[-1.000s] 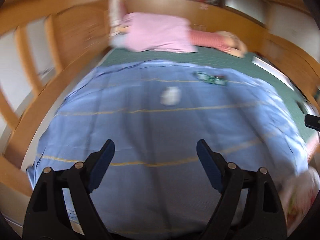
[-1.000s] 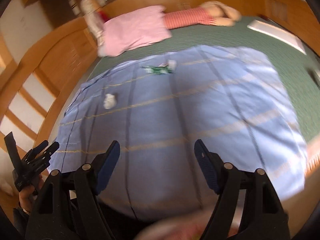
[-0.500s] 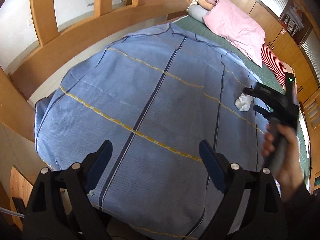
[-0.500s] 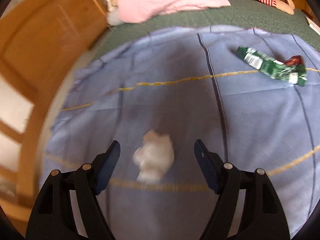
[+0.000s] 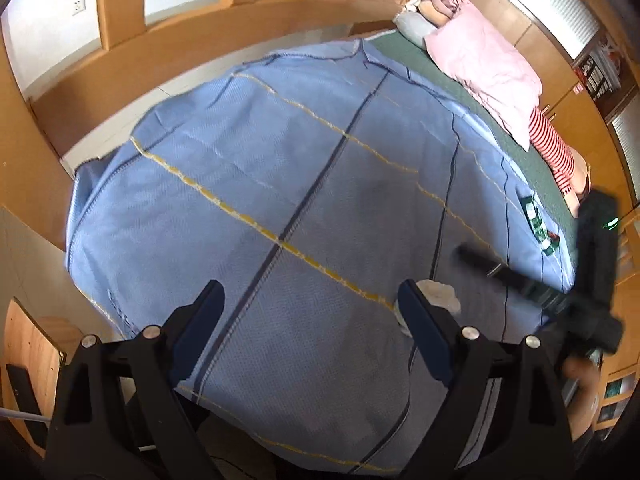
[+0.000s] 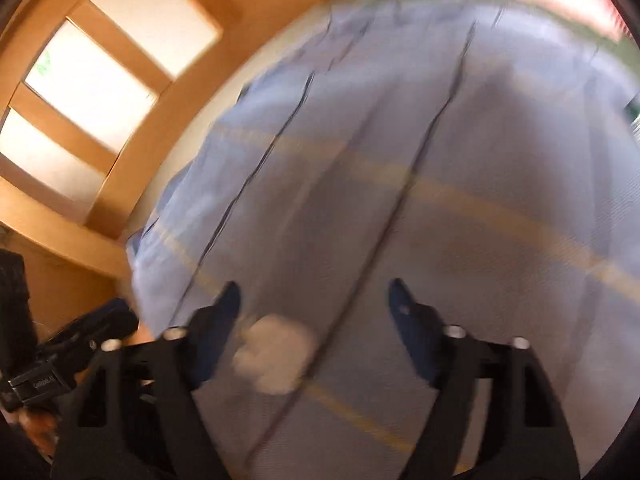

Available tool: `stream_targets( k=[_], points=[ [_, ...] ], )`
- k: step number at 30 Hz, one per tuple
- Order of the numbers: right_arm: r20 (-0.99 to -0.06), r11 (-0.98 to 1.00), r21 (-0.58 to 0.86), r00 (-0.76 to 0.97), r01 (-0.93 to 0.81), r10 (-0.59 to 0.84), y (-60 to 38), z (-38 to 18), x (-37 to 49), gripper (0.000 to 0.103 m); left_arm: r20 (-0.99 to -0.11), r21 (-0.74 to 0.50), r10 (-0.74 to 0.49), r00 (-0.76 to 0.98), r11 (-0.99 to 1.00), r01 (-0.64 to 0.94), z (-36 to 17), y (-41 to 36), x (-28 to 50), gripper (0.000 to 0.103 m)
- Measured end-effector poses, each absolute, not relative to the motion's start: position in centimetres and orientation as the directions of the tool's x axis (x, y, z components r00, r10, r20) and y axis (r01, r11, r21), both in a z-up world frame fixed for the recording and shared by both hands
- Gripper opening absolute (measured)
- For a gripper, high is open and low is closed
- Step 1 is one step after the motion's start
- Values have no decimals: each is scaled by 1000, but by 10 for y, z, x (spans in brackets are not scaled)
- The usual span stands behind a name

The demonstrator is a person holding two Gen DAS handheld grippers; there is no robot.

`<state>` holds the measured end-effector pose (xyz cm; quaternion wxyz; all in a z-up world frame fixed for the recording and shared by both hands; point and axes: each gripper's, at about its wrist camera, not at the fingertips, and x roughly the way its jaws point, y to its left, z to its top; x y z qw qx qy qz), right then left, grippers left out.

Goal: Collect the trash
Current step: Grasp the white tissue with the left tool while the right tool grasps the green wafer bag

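1. Left gripper (image 5: 310,294): fingers (image 5: 208,308) spread wide, nothing between them. It points down at a blue bedspread (image 5: 280,160) with yellow and dark stripes that covers the bed.
2. Right gripper (image 6: 314,294): its jaws have just been opening and stand spread. A crumpled white tissue (image 6: 276,354) lies on the bedspread between them, close to the left finger; the blurred view does not show contact, and the pads do not press on it.
3. In the left wrist view the tissue shows just beyond the left gripper's right finger, partly hidden by it, with the right gripper close above it.
4. Green wrapper (image 5: 538,226): lies flat near the far right edge of the bedspread, well apart from both grippers.
5. Pink pillow (image 5: 486,66): at the head of the bed, on a green sheet (image 5: 404,50).
6. Wooden bed frame (image 5: 200,46) runs along the far side.
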<state>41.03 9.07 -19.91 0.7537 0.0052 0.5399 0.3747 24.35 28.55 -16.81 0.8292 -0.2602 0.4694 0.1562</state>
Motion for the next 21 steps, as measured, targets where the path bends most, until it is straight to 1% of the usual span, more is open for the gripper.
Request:
stream_targets(
  k=[1,3,4,5,7,8,9,11,13,14,15,16,17,18,19,21],
  points=[
    [-807,748,375,205,-547,554,78,-190,420,82,-864,-280,10,503,822,-497,-170,283,244,89],
    [-811,841,265,362,-473,459,52,-177,451,86,-870,-276,2,492,826,-491,-174,281,245,89],
    [-811,901,127,480,-414,335,37,-172,471,87,-874,-279,-5,486,825,-491,-176,280,246,89],
    [-802,931,11,553,-364,225,28,-171,488,87,-875,-283,-13,483,824,-492,-177,279,245,89],
    [-757,937,-243,653,-251,-21,11,-177,523,87,-877,-298,-32,480,820,-488,-179,277,245,89],
    [-731,917,-348,668,-196,-135,2,-184,545,87,-877,-301,-39,479,822,-484,-179,275,245,89],
    [-710,891,-425,669,-160,-219,-8,-193,564,87,-877,-301,-44,479,827,-476,-179,272,246,89],
    [-705,861,-491,641,-130,-305,-28,-209,585,87,-880,-289,-44,474,840,-459,-180,269,247,89],
    [-716,848,-516,604,-121,-350,-41,-227,605,86,-882,-281,-39,469,843,-459,-181,269,248,90],
    [-729,854,-505,592,-127,-344,-45,-233,607,82,-884,-280,-36,466,839,-466,-182,272,247,90],
    [-749,866,-479,582,-146,-316,-49,-239,610,61,-886,-281,-33,463,832,-478,-183,274,248,90],
    [-770,876,-453,568,-164,-292,-48,-243,607,35,-887,-283,-32,461,826,-487,-184,277,247,90],
    [-800,895,-406,546,-184,-251,-49,-245,606,26,-888,-285,-30,459,819,-498,-185,280,248,90],
    [-813,911,-367,541,-187,-216,-49,-247,600,20,-888,-289,-30,459,812,-506,-186,283,248,90],
    [-815,920,-344,545,-186,-194,-49,-244,595,18,-887,-293,-30,460,808,-511,-185,283,248,90],
    [-840,938,-258,533,-231,-100,-44,-235,583,17,-886,-293,-30,463,809,-509,-185,282,248,90]
  ],
)
